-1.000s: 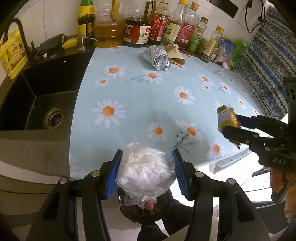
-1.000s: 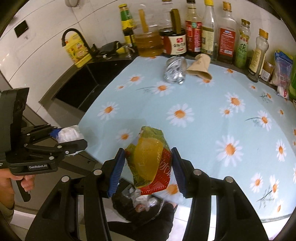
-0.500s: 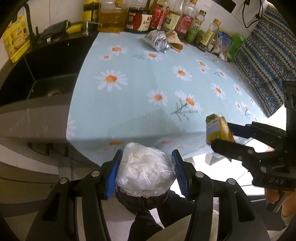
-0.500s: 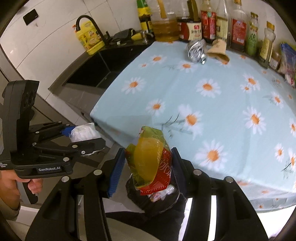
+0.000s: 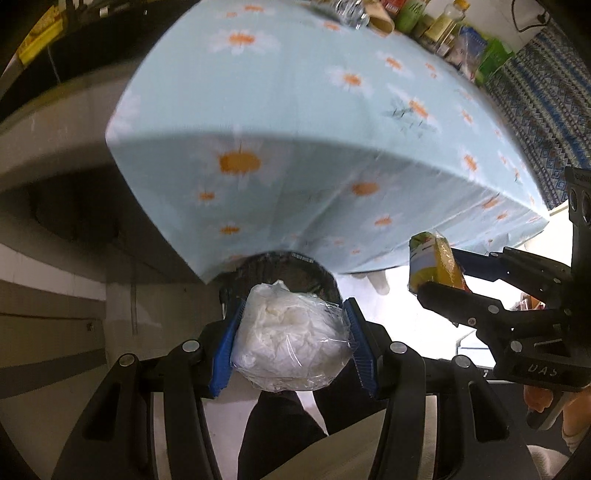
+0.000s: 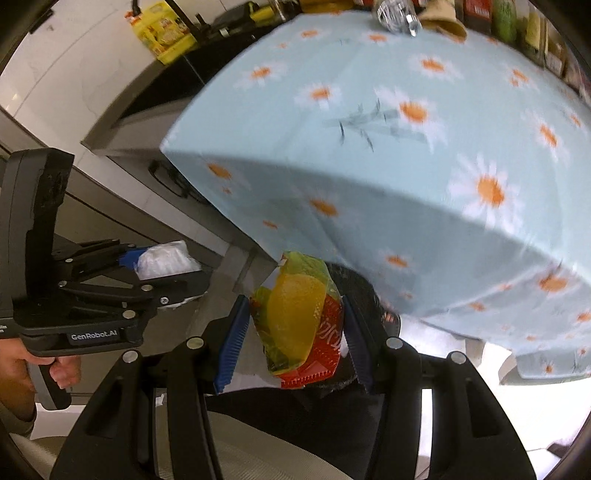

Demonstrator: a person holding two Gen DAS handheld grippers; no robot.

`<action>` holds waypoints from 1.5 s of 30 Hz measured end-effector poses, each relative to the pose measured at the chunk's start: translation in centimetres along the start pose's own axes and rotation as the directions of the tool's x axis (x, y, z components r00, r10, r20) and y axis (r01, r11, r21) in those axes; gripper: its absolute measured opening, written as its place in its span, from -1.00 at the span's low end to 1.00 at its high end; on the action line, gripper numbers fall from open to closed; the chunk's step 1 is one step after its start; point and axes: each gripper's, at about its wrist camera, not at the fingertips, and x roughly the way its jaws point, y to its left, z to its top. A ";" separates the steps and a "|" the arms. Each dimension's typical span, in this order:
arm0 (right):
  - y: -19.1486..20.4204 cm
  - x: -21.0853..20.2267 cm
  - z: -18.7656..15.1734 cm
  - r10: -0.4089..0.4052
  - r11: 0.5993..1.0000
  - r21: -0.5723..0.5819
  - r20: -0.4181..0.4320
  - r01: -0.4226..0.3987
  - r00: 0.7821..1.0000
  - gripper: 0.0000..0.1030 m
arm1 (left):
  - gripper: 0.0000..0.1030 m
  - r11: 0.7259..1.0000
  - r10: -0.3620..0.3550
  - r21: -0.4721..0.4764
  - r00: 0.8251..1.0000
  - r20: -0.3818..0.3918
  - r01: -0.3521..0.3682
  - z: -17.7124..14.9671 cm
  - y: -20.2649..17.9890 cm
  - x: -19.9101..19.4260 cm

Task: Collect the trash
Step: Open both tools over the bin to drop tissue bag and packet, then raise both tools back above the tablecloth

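My left gripper (image 5: 291, 341) is shut on a clear bag of crumpled white tissue (image 5: 290, 343), held below the table edge over a black-lined trash bin (image 5: 295, 271). My right gripper (image 6: 291, 332) is shut on a yellow, green and red snack wrapper (image 6: 299, 325), over the same bin (image 6: 360, 291). Each gripper shows in the other's view: the right one (image 5: 443, 273) with the wrapper (image 5: 434, 264), the left one (image 6: 162, 266) with the tissue bag (image 6: 166, 258). A crumpled foil ball (image 6: 397, 14) and a brown paper cone (image 6: 443, 18) lie at the table's far side.
The table with a light blue daisy cloth (image 5: 314, 110) hangs over the bin. Sauce bottles (image 5: 432, 26) line the far edge. A black sink counter (image 6: 177, 81) with a yellow soap pouch (image 6: 166, 29) is at the left. A patterned blue fabric (image 5: 546, 96) is at the right.
Both grippers have dropped below the table edge and pulled back, carrying their trash. The bin rim now shows just ahead of the held items.
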 end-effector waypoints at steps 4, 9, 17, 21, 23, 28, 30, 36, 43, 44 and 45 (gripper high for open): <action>-0.9 1.9 -0.6 -0.006 0.999 0.033 -0.037 0.007 0.999 0.00 | 0.01 1.000 -0.011 -0.025 0.999 -0.047 0.010 -0.7 0.6 2.2; -1.9 3.9 -1.3 -0.001 0.998 0.067 -0.070 0.006 0.998 0.00 | 0.01 0.999 -0.017 -0.038 0.994 -0.110 0.013 -1.4 1.5 4.8; -3.2 6.5 -1.8 0.013 0.991 0.131 -0.113 0.002 0.993 0.01 | 0.01 0.999 -0.028 -0.050 0.984 -0.175 0.019 -1.9 1.8 7.7; -3.6 7.2 -2.1 0.014 0.991 0.133 -0.122 0.002 0.992 0.02 | 0.04 0.999 -0.036 -0.031 0.981 -0.193 0.030 -1.8 1.3 8.3; -3.9 7.5 -2.0 0.011 0.992 0.124 -0.119 0.003 0.993 0.02 | 0.05 0.999 -0.047 -0.021 0.979 -0.196 0.044 -1.7 1.2 8.4; -4.7 7.3 -1.8 0.020 0.989 0.149 -0.120 -0.002 0.993 0.19 | 0.38 0.999 -0.044 -0.037 0.972 -0.232 0.036 -1.7 1.6 9.2; -5.0 7.0 -1.7 0.021 0.988 0.157 -0.115 -0.003 0.993 0.19 | 0.38 0.998 -0.037 -0.054 0.972 -0.230 0.026 -1.7 1.9 9.2; -5.4 6.2 -1.6 0.018 0.987 0.159 -0.103 -0.001 0.995 0.19 | 0.38 0.998 -0.033 -0.062 0.975 -0.218 0.020 -1.4 2.1 8.8; -5.0 5.4 -1.6 0.017 0.988 0.152 -0.095 -0.003 0.995 0.19 | 0.38 0.999 -0.018 -0.047 0.977 -0.212 0.008 -1.3 1.6 8.2; -4.9 5.2 -1.5 0.018 0.988 0.152 -0.095 -0.004 0.995 0.19 | 0.38 0.999 -0.011 -0.046 0.978 -0.210 0.001 -1.2 1.5 7.9; -4.8 4.6 -1.4 0.021 0.989 0.146 -0.088 -0.008 0.996 0.19 | 0.38 0.999 -0.004 -0.047 0.978 -0.208 -0.005 -1.0 1.4 7.5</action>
